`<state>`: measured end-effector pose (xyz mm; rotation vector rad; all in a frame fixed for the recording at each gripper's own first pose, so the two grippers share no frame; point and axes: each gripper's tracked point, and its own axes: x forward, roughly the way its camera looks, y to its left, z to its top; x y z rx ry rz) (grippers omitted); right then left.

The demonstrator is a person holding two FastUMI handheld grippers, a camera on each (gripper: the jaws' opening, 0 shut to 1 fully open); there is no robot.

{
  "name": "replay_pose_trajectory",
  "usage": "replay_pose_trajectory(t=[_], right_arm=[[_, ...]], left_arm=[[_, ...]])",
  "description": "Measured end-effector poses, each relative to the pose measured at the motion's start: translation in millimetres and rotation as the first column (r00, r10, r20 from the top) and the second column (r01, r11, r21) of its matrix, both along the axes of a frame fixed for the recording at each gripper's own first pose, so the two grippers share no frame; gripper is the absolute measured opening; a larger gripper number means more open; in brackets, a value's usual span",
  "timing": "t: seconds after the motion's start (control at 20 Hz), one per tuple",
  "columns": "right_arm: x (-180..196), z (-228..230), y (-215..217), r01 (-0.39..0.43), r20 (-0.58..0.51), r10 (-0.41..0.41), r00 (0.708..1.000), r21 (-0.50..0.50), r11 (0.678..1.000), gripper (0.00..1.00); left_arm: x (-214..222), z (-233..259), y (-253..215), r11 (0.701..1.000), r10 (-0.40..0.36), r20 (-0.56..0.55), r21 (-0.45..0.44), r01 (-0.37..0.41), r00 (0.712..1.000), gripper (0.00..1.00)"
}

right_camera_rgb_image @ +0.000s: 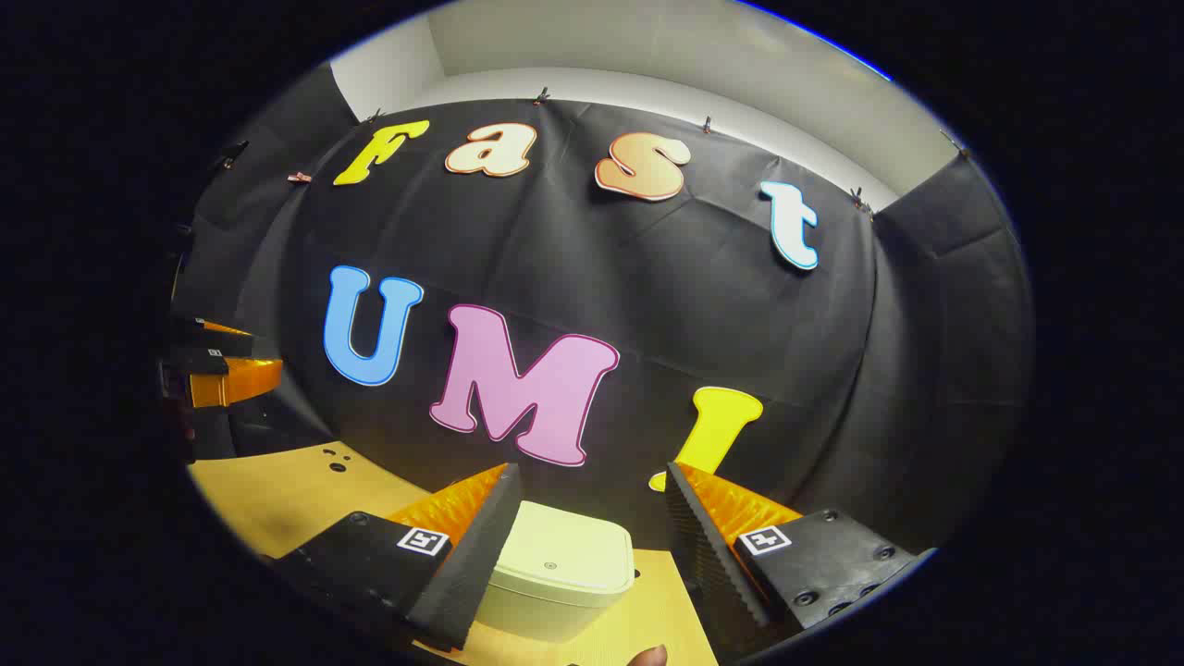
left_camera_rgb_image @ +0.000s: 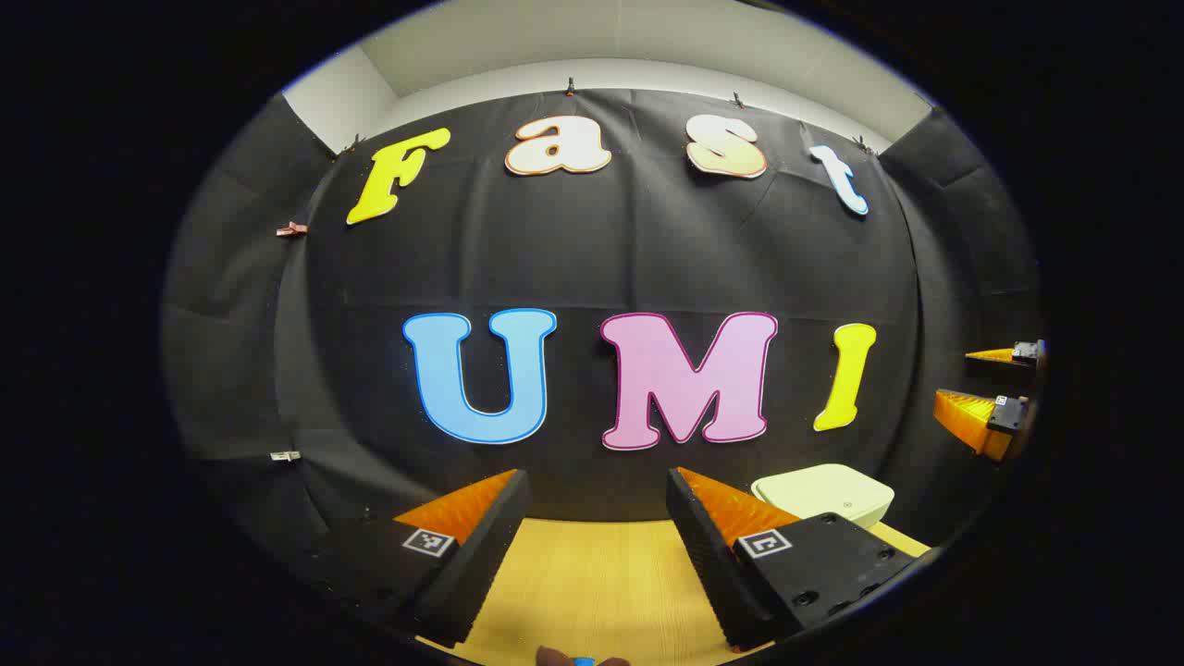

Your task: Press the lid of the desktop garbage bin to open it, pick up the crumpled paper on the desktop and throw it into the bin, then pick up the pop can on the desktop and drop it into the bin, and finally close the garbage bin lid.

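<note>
Bin [right_camera_rgb_image: 560, 573], pale, rounded, lid [right_camera_rgb_image: 564, 553] lying flat and closed: low centre of the right gripper view, on the wooden counter [right_camera_rgb_image: 277, 490], seen between the fingers of my right gripper [right_camera_rgb_image: 585, 541], which is spread wide and grasps nothing. The same bin [left_camera_rgb_image: 823, 492] sits at the lower right of the left gripper view, just beyond the right-hand finger of my left gripper [left_camera_rgb_image: 597, 518], likewise released and empty, with bare counter [left_camera_rgb_image: 592, 573] showing between its fingers. My right gripper also appears at the far right edge of the left gripper view [left_camera_rgb_image: 994, 393], raised and apart from the bin; my left gripper appears at the far left edge of the right gripper view [right_camera_rgb_image: 217, 370], also apart. Crumpled paper: I cannot place it in either view. Pop can: a small brownish shape with a blue spot [left_camera_rgb_image: 583, 659] at the very bottom of the left gripper view may be it, but too little shows to tell. Status, as I judge it: nothing done yet. Outstanding: press the lid open, paper in, can in, lid shut. The right gripper looks the better placed for the press, the bin lying straight ahead of it.
</note>
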<state>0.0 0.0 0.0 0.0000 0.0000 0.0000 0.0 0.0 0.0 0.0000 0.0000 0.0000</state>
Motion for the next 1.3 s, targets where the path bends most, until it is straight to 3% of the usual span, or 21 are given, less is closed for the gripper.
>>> replay_pose_trajectory(t=[1.15,1.3], right_arm=[[1,-8,-2,-0.008,-0.018,0.008,1.000,0.002,1.000,0.96],[2,-27,23,-0.127,-0.099,0.133,0.986,0.070,0.989,0.25]], left_arm=[[1,-4,-1,1.000,0.005,-0.006,0.023,-0.005,1.000,0.95],[1,-5,0,1.000,0.006,-0.001,0.023,-0.006,1.000,0.95]])
